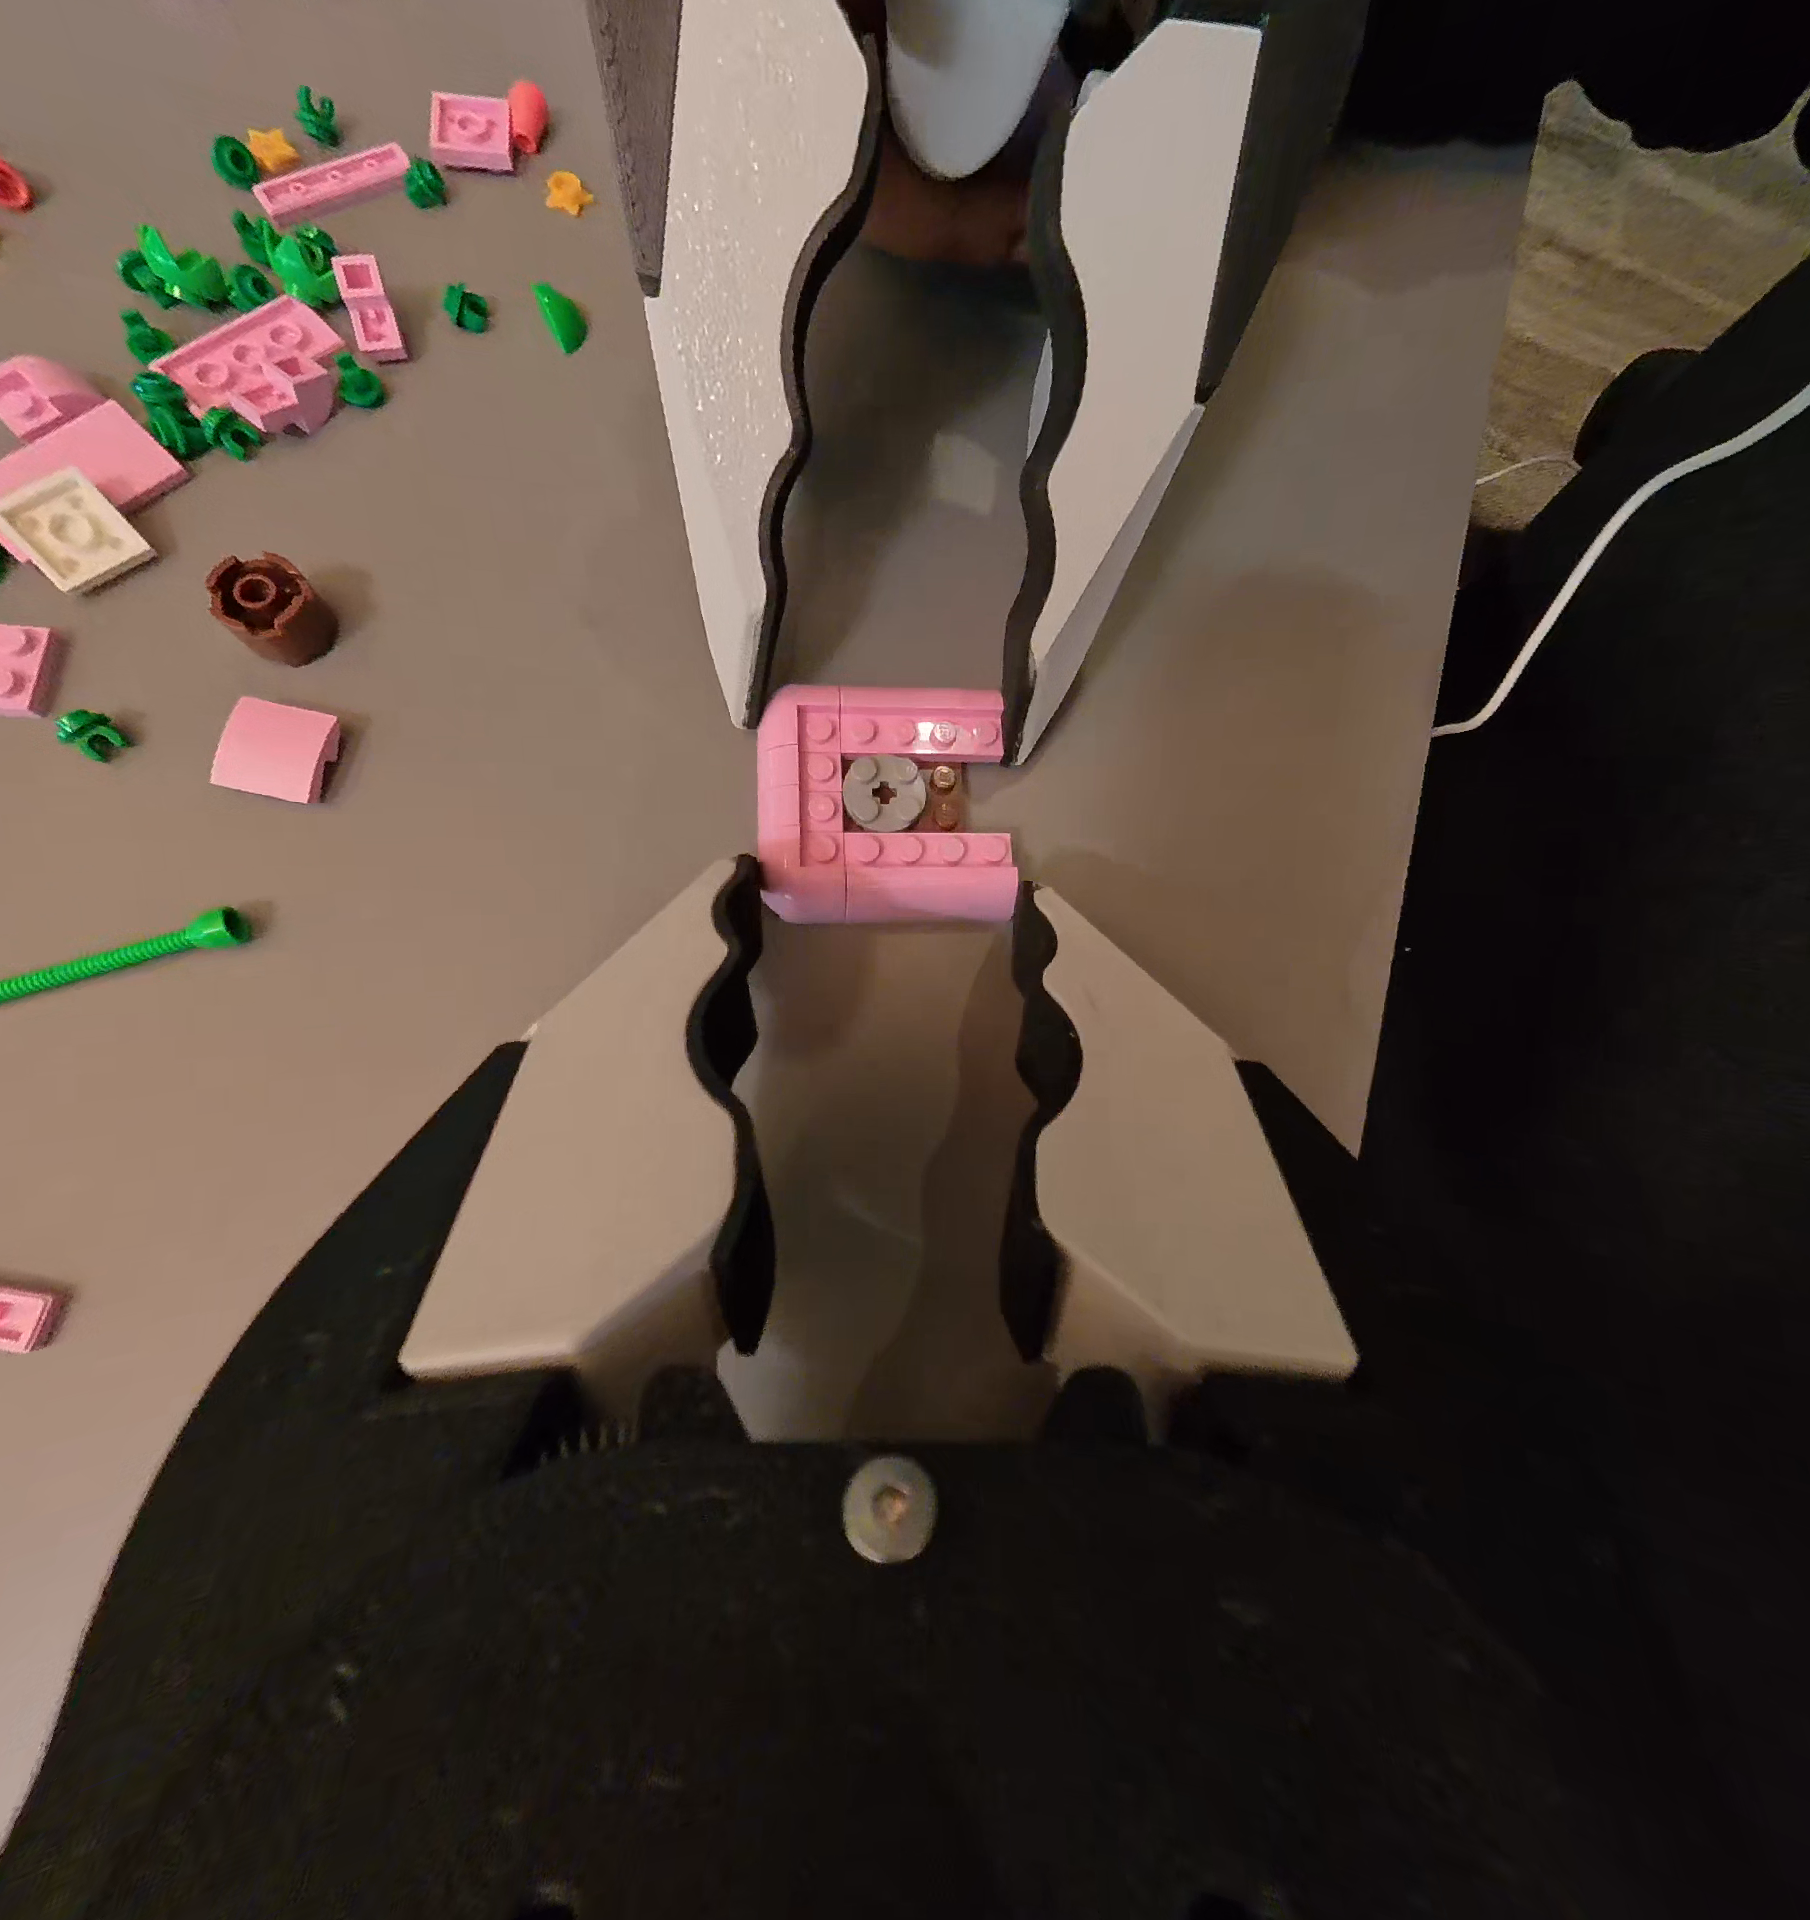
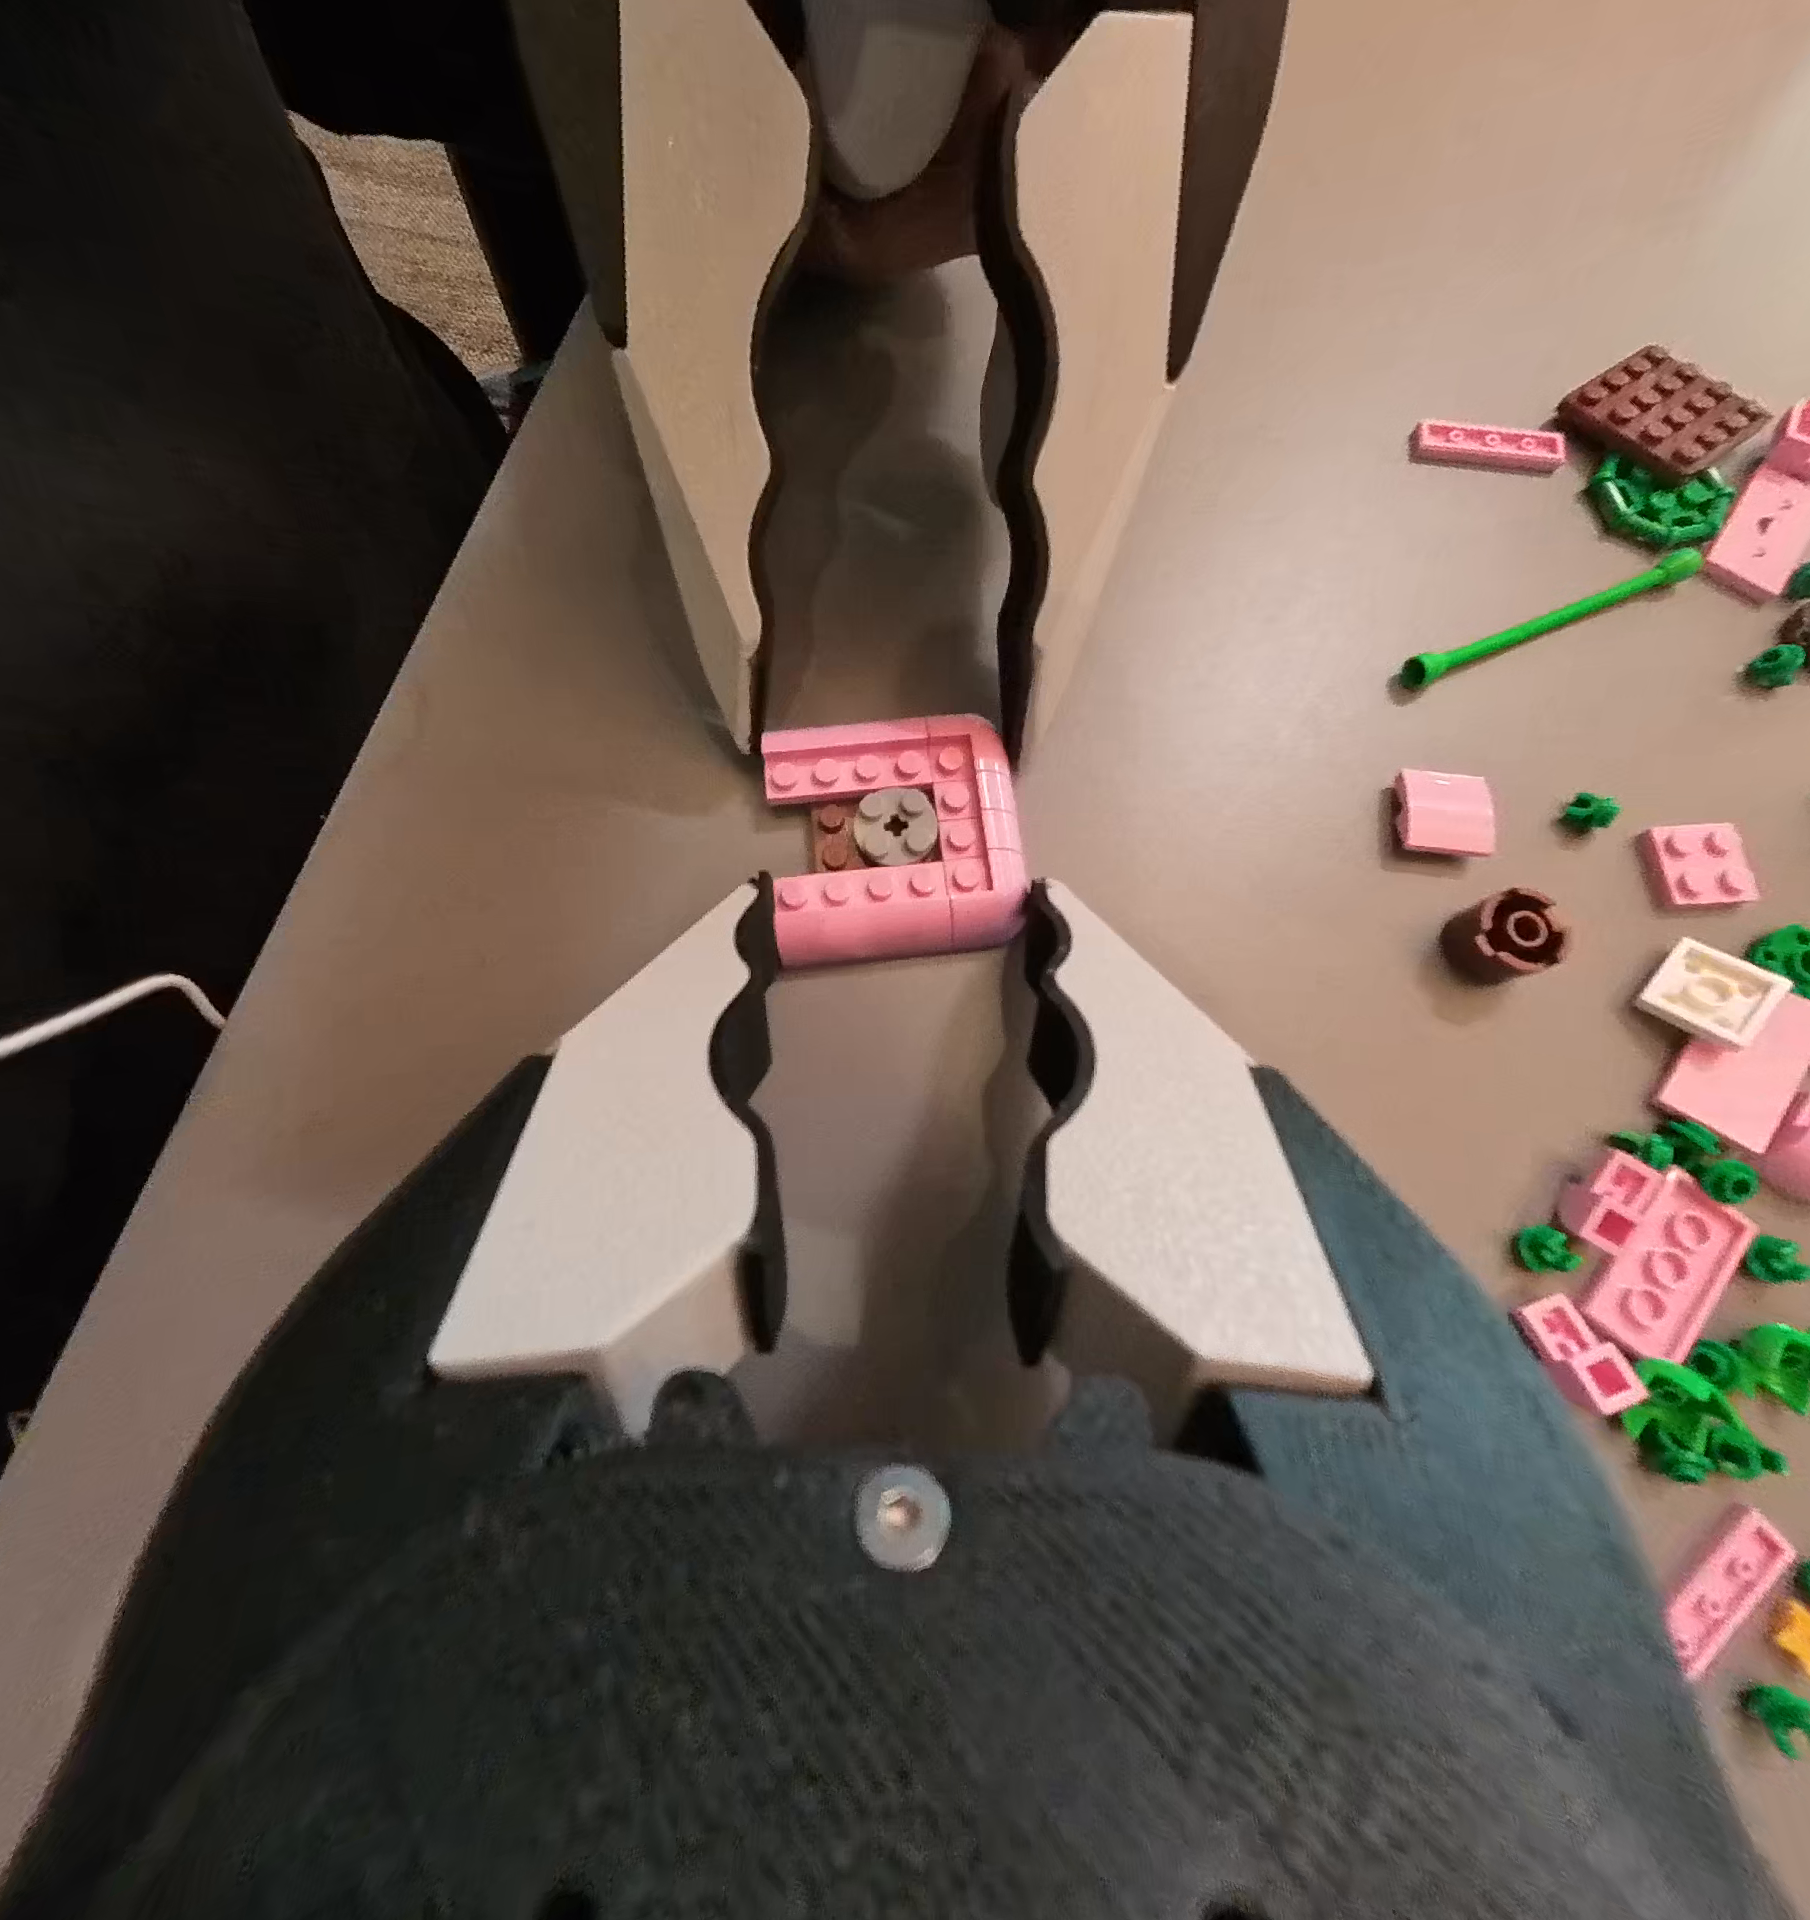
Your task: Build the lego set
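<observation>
A pink U-shaped lego build (image 1: 807,790) with a grey round piece and a brown plate inside sits on the grey table near its edge. It also shows in the right wrist view (image 2: 984,831). My left gripper (image 1: 885,894) has its fingertips pressed on the two near corners of the build. My right gripper (image 1: 885,727) comes from the opposite side and grips the far corners. In the right wrist view my right gripper (image 2: 901,899) is at the near end and the left gripper (image 2: 885,743) at the far end. The open side of the U faces the table edge.
Loose pink, green and yellow pieces (image 1: 246,353) lie beside the build. Among them are a brown round brick (image 1: 272,608), a green stem (image 1: 90,966) and a brown plate (image 2: 1659,416). The table edge (image 1: 1420,727) runs close by, with a white cable (image 1: 1607,520) beyond. The tips of both grippers are at nearly the same place.
</observation>
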`<state>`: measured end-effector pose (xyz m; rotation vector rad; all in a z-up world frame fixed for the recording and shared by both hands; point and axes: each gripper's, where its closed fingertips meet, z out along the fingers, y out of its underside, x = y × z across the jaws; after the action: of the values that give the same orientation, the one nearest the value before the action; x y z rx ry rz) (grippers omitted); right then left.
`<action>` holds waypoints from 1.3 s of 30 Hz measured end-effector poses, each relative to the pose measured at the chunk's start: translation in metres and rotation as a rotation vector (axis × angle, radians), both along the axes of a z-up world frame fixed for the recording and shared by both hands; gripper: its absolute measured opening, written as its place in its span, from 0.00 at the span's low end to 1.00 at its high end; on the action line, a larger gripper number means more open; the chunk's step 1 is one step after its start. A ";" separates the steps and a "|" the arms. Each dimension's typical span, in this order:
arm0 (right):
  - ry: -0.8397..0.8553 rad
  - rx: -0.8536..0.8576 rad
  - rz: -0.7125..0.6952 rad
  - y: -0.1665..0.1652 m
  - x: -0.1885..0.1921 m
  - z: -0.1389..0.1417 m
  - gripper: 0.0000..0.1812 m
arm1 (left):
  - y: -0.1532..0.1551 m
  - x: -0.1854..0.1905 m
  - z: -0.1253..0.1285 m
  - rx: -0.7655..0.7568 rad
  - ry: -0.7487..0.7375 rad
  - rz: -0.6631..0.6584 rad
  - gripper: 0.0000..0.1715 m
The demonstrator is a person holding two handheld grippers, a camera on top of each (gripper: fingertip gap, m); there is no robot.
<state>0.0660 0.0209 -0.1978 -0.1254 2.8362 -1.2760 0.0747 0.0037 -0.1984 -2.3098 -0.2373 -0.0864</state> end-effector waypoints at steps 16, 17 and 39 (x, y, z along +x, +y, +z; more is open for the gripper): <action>-0.010 0.071 0.002 0.001 0.000 -0.001 0.26 | 0.001 0.000 0.000 0.000 0.004 -0.016 0.27; -0.017 0.054 -0.019 0.000 0.000 -0.001 0.26 | 0.001 0.000 0.000 0.000 0.000 -0.013 0.27; 0.011 0.018 -0.520 0.031 0.010 -0.001 0.38 | 0.027 0.020 0.006 0.085 -0.175 0.206 0.29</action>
<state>0.0762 0.0519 -0.1988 0.6475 2.9960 -1.3105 0.0951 0.0307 -0.1923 -2.1819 -0.5486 -0.1912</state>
